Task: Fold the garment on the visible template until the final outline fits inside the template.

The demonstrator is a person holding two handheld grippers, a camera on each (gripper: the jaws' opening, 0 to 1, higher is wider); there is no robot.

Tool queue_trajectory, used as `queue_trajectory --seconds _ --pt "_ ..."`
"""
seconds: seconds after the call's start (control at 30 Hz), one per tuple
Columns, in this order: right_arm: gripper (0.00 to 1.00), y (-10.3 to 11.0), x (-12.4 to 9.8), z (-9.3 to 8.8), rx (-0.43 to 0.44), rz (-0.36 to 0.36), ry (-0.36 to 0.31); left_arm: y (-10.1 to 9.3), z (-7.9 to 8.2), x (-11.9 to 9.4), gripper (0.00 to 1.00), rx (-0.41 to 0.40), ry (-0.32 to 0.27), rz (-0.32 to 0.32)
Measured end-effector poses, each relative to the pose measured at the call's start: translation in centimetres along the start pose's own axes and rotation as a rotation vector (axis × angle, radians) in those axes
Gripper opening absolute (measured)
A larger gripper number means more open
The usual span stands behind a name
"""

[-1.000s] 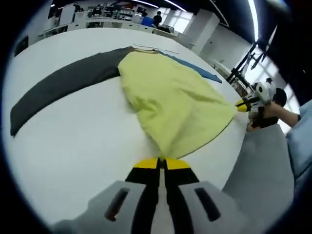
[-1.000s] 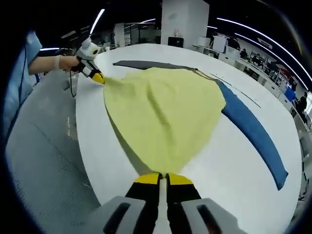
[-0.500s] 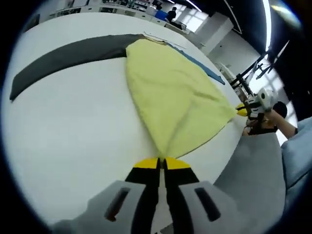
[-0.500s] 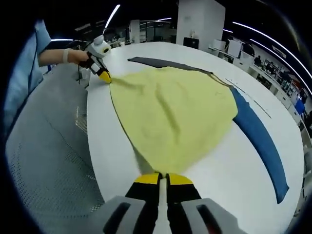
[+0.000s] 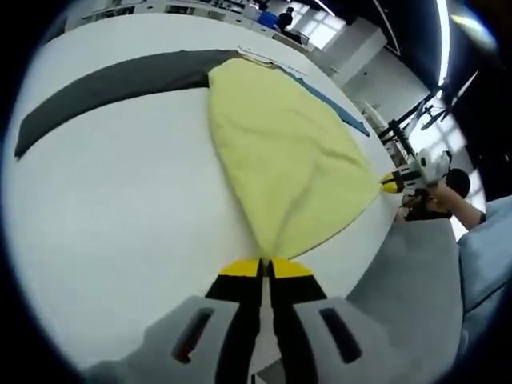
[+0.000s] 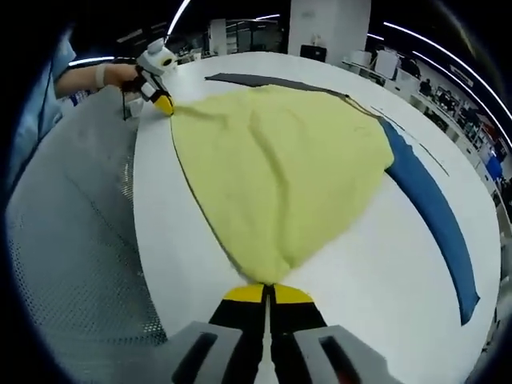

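**Hem stretched between both grippers, body running away ahead**

Left gripper (image 5: 265, 268) and right gripper (image 6: 270, 293) each pinch a hem corner of the yellow garment (image 6: 280, 176). Its long axis lies forward on the white table (image 5: 120, 200); grey sleeve (image 5: 112, 84) and blue sleeve (image 6: 432, 212) lie farthest.

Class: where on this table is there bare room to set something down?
Bare white table lies between the grey sleeve and the yellow body, and again between the yellow body and the blue sleeve. The near hem, pinched by both grippers, is crowded.
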State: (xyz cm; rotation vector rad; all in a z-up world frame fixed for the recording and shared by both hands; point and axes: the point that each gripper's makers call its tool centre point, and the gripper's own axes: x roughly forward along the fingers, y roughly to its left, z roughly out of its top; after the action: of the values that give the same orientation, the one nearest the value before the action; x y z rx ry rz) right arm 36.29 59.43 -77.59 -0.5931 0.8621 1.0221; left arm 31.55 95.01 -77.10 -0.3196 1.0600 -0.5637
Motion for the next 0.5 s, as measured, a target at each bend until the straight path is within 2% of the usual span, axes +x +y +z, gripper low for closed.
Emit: queue_trajectory --seconds 0.03,0.3,0.43,0.5 --pt "0.00 -0.05 0.13 0.05 0.028 -0.005 -0.003 -0.11 0.01 0.01 0.00 0.009 0.002 0.001" --pt "0.00 0.13 0.18 0.11 0.039 -0.004 -0.020 -0.06 0.01 0.08 0.00 0.012 -0.008 -0.003" --pt "0.00 0.16 0.19 0.12 0.045 0.001 -0.015 -0.16 0.00 0.11 0.00 0.040 -0.014 0.002" --pt "0.00 0.17 0.18 0.18 0.083 0.014 -0.031 -0.25 0.02 0.10 0.01 0.041 -0.022 -0.001"
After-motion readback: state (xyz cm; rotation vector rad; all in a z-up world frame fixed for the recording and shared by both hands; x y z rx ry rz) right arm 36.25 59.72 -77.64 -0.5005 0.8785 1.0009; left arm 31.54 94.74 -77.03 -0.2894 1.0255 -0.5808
